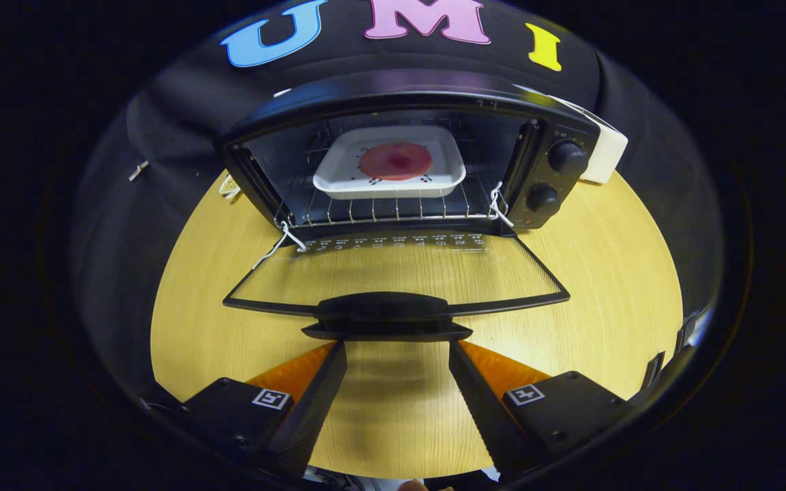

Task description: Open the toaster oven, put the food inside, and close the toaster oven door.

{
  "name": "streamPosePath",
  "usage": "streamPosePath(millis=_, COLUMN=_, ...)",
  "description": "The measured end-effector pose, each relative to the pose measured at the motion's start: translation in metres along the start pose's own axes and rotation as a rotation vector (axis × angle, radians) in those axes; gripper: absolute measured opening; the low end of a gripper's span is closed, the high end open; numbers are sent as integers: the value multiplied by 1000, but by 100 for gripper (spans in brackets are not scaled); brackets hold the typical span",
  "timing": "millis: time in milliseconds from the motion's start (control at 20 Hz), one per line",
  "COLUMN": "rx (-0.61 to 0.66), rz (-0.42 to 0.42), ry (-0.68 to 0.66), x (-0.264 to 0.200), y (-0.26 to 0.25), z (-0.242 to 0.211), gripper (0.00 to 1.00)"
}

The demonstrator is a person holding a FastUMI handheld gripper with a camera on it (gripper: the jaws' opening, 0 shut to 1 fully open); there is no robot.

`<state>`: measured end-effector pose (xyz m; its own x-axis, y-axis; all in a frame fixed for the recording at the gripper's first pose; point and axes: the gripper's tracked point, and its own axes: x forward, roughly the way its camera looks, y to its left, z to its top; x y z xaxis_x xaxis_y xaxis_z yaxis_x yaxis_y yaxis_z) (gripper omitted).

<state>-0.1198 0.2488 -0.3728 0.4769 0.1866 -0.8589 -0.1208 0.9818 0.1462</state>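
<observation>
Jaws of the gripper gape at the door handle; toaster oven fills the round wooden table's far edge.

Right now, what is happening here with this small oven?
A person is working with a hand-held gripper at a black toaster oven on a round wooden table. The oven door is folded down open. A white tray with a round piece of food already sits on the rack inside. The open fingers are just at the door handle, so closing the door remains.
</observation>
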Motion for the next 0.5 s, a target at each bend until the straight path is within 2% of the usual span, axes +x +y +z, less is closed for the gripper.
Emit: streamPosePath(millis=500, rx=-65, rz=12, ry=-194, x=-35, y=0, z=56, gripper=99)
